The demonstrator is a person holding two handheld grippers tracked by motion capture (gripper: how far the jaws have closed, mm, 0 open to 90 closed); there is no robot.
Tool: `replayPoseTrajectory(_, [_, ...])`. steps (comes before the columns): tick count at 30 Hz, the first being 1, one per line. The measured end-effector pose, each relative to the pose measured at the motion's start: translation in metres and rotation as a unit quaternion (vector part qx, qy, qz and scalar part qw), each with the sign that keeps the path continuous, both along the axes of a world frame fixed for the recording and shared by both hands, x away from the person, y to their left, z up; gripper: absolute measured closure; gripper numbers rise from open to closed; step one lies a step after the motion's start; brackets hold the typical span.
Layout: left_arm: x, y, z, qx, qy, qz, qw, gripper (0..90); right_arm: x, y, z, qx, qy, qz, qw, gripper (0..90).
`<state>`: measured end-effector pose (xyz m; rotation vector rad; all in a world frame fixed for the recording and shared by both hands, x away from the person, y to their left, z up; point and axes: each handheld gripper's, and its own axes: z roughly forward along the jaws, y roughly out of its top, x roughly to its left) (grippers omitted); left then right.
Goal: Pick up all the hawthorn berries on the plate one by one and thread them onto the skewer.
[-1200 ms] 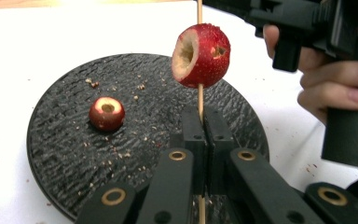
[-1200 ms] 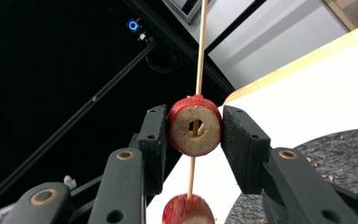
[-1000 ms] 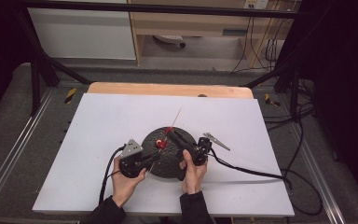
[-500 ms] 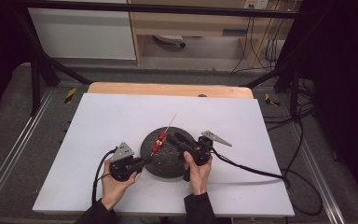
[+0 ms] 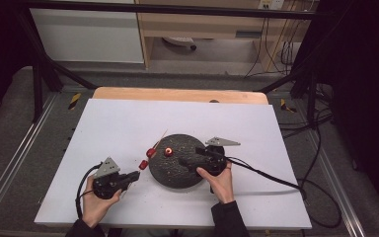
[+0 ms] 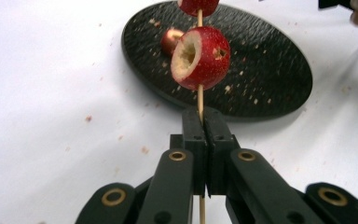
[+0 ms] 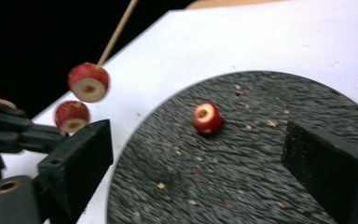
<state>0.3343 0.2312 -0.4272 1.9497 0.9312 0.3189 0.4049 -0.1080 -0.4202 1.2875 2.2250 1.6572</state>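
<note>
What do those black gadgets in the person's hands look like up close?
Each is a chunky black hand-held tool. The left gripper and right gripper each carry a grey three-cornered plate on top and trail a black cable. Up close, two flat black jaws sit on hinged black arms with brass-coloured rings at the pivots. The person wears dark sleeves.

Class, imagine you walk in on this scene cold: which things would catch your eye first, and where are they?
First, the two red cored fruits threaded on a thin wooden skewer, held by the left tool just left of the round black plate. Then a single loose fruit lying on that plate, ahead of the right tool, whose jaws have just opened.
</note>
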Motion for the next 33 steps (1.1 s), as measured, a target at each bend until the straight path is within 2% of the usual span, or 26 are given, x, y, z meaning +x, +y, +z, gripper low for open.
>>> replayPoseTrajectory(4, [-0.001,0.011,-0.001,0.0,0.008,-0.002,1.0,88.7,0.005,-0.003,0.003,-0.03,0.001,0.011,0.9995,6.8])
replayPoseTrajectory(6, [-0.002,0.016,-0.002,0.002,0.013,0.0,0.9999,88.7,0.008,-0.004,0.003,-0.042,0.009,0.016,0.9989,6.4])
replayPoseTrajectory(8, [-0.002,0.02,-0.003,0.006,0.015,0.001,0.9999,88.7,0.011,-0.004,0.004,-0.07,0.012,0.021,0.9972,4.8])
replayPoseTrajectory(11, [-0.003,0.025,-0.003,0.01,0.015,0.005,0.9998,88.7,0.016,0.003,0.008,-0.126,0.009,0.037,0.9913,4.2])
replayPoseTrajectory(14, [-0.005,0.028,-0.003,0.014,0.015,0.003,0.9998,88.7,0.02,0.013,0.012,-0.151,0.012,0.057,0.9869,4.9])
replayPoseTrajectory(20, [-0.006,0.032,-0.006,0.019,0.018,0.0,0.9997,88.6,0.032,0.038,0.023,-0.214,0.02,0.088,0.9726,6.3])
replayPoseTrajectory(23, [-0.006,0.034,-0.007,0.021,0.019,-0.001,0.9996,88.6,0.04,0.049,0.026,-0.234,0.02,0.098,0.9669,6.9])
replayPoseTrajectory(27, [-0.006,0.036,-0.008,0.021,0.019,0.0,0.9996,88.7,0.049,0.06,0.027,-0.245,0.026,0.104,0.9635,7.6])
replayPoseTrajectory(30, [-0.006,0.036,-0.008,0.022,0.019,0.001,0.9996,88.7,0.056,0.067,0.027,-0.262,0.031,0.106,0.9589,8.3])
replayPoseTrajectory(33, [-0.006,0.035,-0.008,0.023,0.018,0.001,0.9996,88.7,0.064,0.073,0.026,-0.268,0.038,0.103,0.957,9.4])
